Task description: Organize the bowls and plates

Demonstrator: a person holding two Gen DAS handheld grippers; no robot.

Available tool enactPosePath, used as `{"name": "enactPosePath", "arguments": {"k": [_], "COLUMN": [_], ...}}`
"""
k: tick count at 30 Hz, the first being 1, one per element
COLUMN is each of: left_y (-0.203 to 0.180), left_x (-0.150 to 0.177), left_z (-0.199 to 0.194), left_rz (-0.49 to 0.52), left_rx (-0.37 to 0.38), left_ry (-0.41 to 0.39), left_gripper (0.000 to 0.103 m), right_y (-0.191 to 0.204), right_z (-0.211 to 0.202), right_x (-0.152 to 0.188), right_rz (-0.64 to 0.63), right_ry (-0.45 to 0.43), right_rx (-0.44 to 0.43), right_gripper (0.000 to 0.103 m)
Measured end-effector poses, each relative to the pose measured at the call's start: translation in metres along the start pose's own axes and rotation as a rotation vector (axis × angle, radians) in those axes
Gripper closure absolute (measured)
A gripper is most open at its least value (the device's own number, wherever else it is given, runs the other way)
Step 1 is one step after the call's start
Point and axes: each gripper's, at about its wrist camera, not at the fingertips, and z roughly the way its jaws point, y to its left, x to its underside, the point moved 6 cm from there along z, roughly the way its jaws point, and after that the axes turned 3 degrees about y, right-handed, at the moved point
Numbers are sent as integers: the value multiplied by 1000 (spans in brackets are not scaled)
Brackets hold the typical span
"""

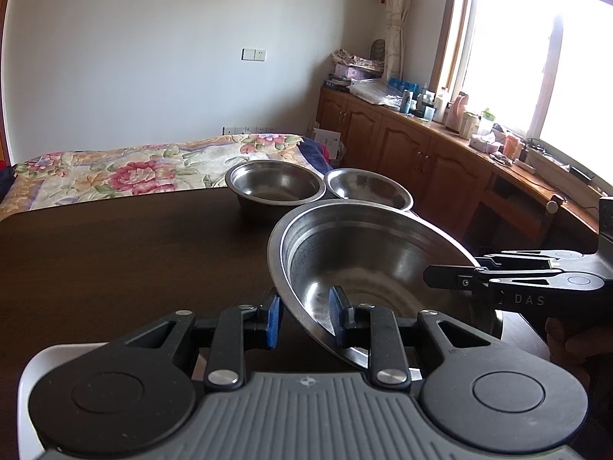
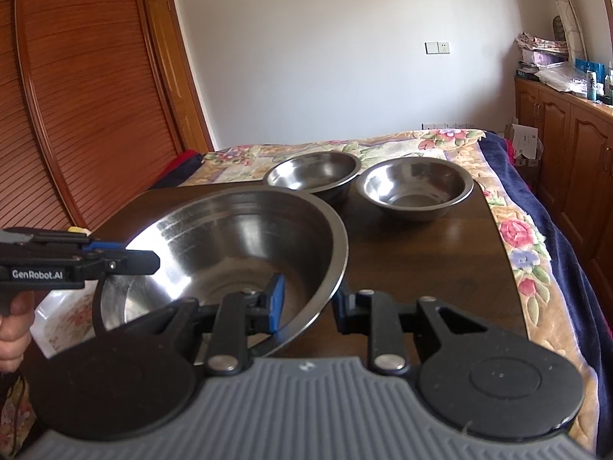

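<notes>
Got both tongs straddling the big bowl [image 1: 367, 264] rim, left [image 1: 304, 316] and right [image 2: 308, 299] — neither pinched shut yet, opposite sides for balance.

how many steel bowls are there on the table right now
3. A big bowl sits nearest, with both grippers straddling its rim: left gripper, right gripper. Two smaller bowls stand side by side at the table's far edge: the far left bowl and the far right bowl.
</notes>
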Motion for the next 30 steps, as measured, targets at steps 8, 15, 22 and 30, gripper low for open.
{"name": "enactPosePath", "arguments": {"k": [8, 15, 22, 30], "left_y": [2, 4, 6, 7], "left_x": [7, 11, 18, 30], "left_z": [-10, -9, -8, -5], "left_rz": [-2, -9, -18, -22], "left_rx": [3, 6, 4, 8], "left_ry": [-4, 6, 18, 41], "left_gripper": [75, 75, 75, 75], "right_y": [12, 18, 21, 26], "right_z": [-8, -10, -8, -10], "right_x": [4, 11, 20, 27], "right_rz": [-12, -15, -11, -27], "right_ry": [-3, 7, 25, 34], "right_rx": [-2, 0, -2, 7], "right_gripper": [74, 74, 74, 74]}}
